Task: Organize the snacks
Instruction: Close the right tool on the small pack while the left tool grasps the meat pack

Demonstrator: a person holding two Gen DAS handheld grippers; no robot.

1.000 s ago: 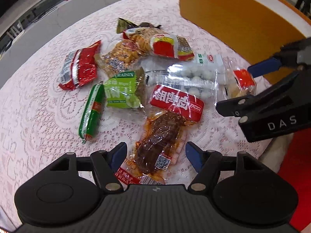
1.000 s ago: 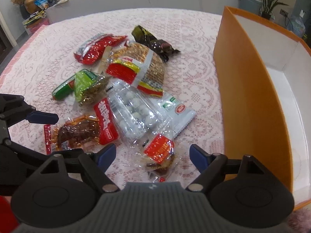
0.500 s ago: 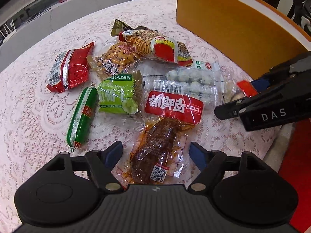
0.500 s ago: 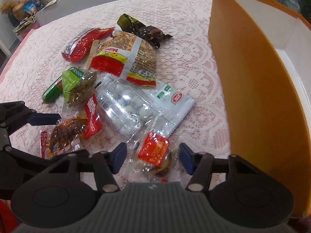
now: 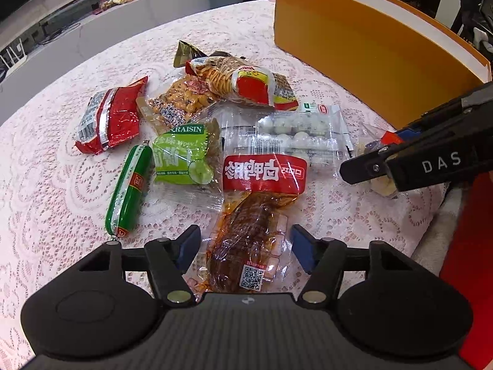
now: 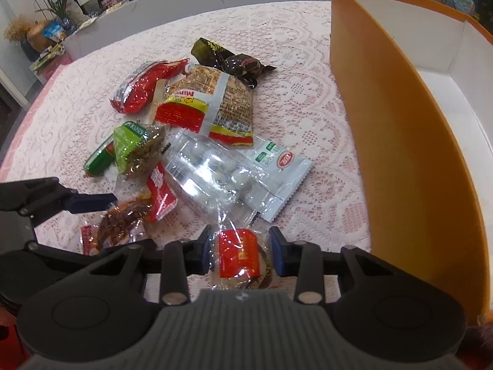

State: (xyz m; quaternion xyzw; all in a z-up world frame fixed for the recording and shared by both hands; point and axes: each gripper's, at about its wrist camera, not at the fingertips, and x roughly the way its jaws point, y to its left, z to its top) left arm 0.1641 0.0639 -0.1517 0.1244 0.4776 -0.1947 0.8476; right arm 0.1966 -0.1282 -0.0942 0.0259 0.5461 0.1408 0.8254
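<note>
Right gripper (image 6: 240, 254) jaws clamped on small red-label packet (image 6: 237, 256) at near counter edge. Left gripper (image 5: 245, 246) jaws closing, not yet touching meat packet (image 5: 252, 231) between them. Orange box (image 6: 400, 141) stands right of pile

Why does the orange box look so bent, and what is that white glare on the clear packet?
Left wrist view: the fisheye lens bows the straight orange box, though the picture stays sharp. Right wrist view: the same bending, plus room light glaring off the clear egg packet and hiding its contents; the box's near wall looks slightly smeared.
</note>
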